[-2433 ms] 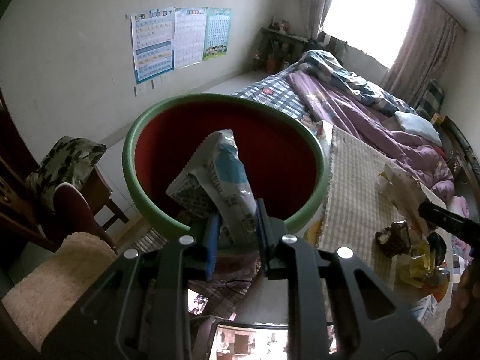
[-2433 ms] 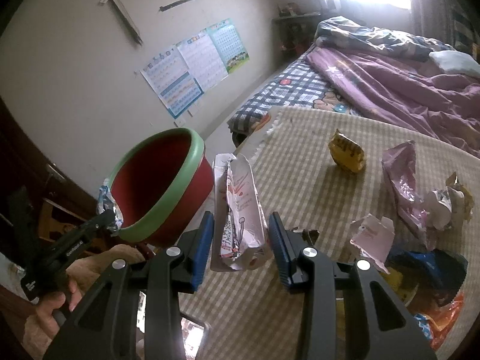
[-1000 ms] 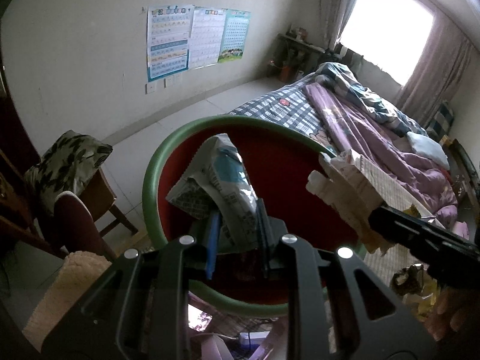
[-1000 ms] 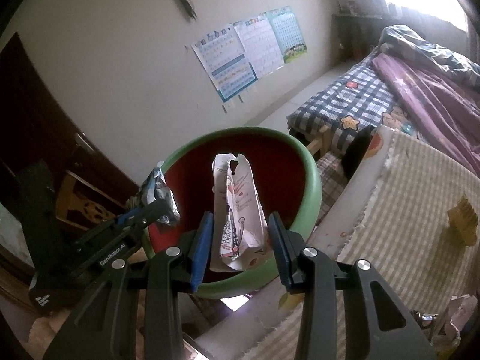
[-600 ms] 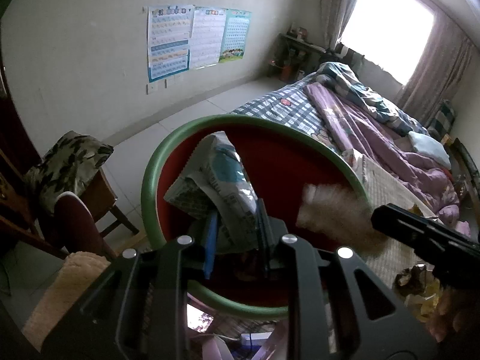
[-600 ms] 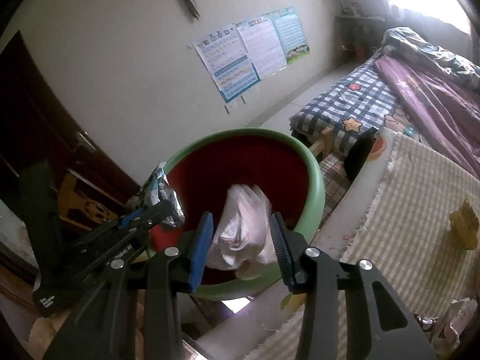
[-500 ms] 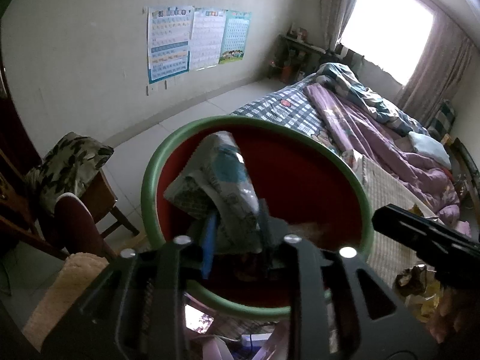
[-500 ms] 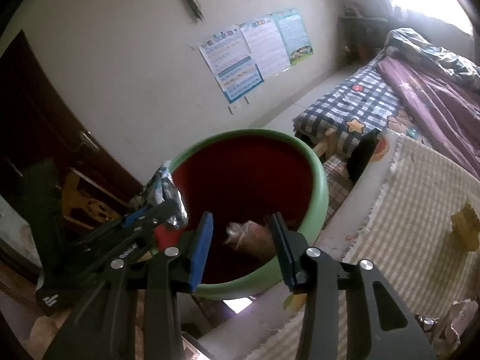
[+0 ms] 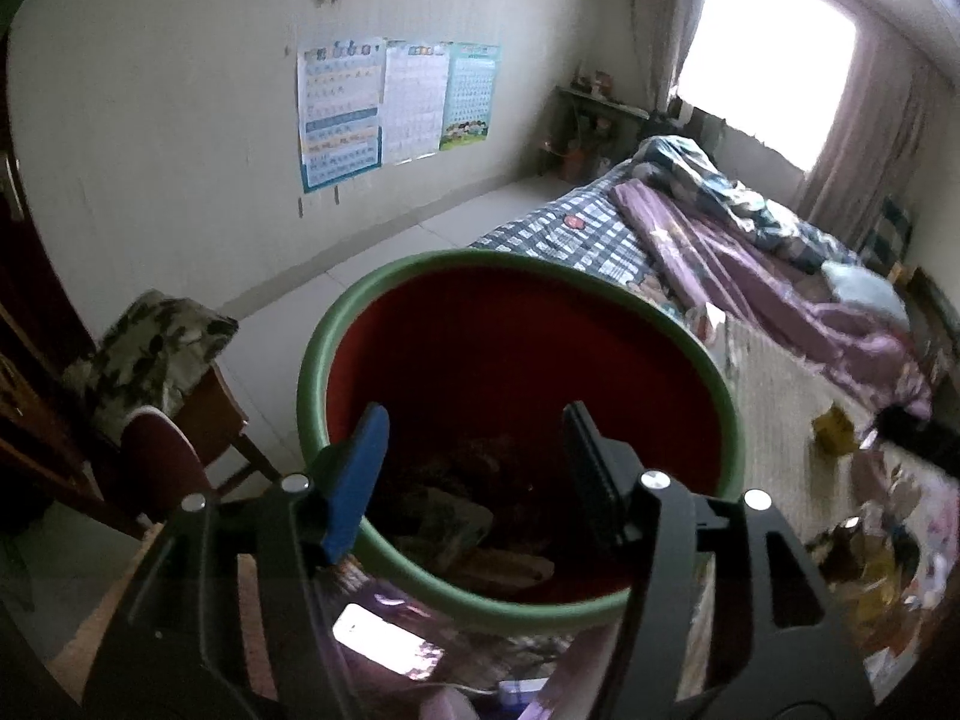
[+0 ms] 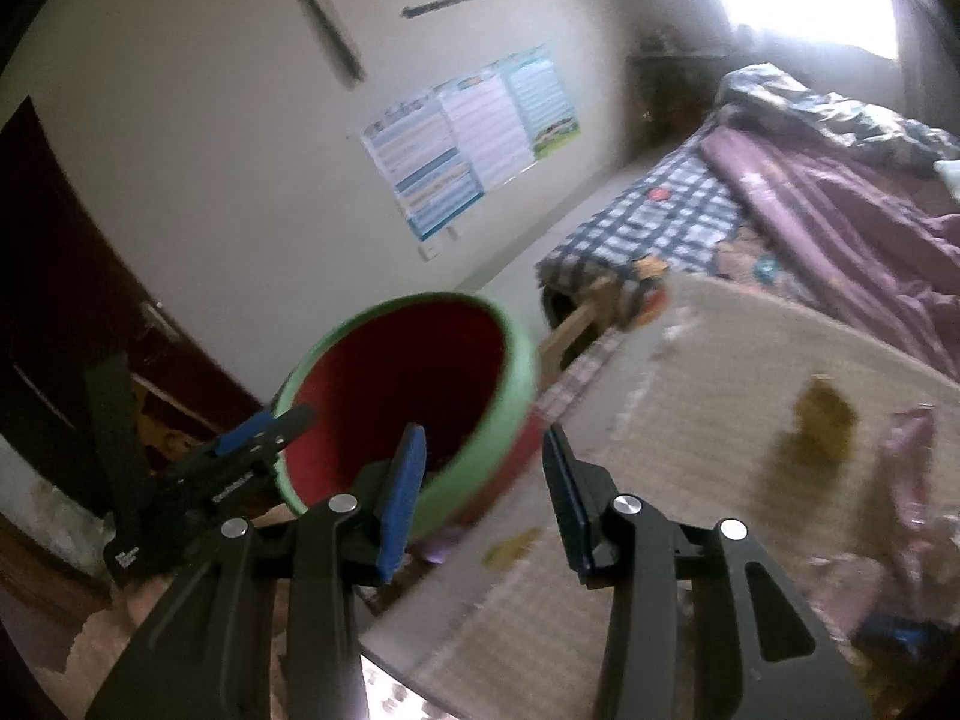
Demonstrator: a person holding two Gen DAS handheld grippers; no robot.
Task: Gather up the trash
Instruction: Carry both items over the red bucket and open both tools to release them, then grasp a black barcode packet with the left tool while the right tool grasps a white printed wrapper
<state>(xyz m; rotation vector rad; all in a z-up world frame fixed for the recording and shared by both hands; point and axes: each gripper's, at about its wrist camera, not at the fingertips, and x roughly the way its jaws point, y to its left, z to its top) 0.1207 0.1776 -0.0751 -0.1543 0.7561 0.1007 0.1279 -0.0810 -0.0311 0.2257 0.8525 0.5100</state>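
Observation:
The trash bin (image 9: 522, 261), green-rimmed and red inside, fills the left wrist view. My left gripper (image 9: 474, 420) hangs over its mouth, jaws opening, nothing between them. Crumpled wrappers (image 9: 456, 522) lie at the bin's dark bottom. In the right wrist view, which is motion-blurred, my right gripper (image 10: 483, 438) is at the near right side of the bin (image 10: 516, 372), toward the checked table mat (image 10: 690, 420); its jaws are opening and hold nothing. The left gripper (image 10: 273, 423) shows at the bin's left rim. A yellow wrapper (image 10: 822, 414) and a pink one (image 10: 912, 450) lie on the mat.
A heap of wrappers (image 9: 870, 540) sits at the table's right end. A bed with a purple quilt (image 9: 750, 276) lies beyond it. A wooden chair with a patterned cushion (image 9: 150, 354) stands left of the bin. Posters (image 9: 384, 108) hang on the wall.
The right gripper let its pink-white wrapper fall into the bin, then swung right toward the mat. The left jaws opened and the blue-white wrapper dropped into the bin.

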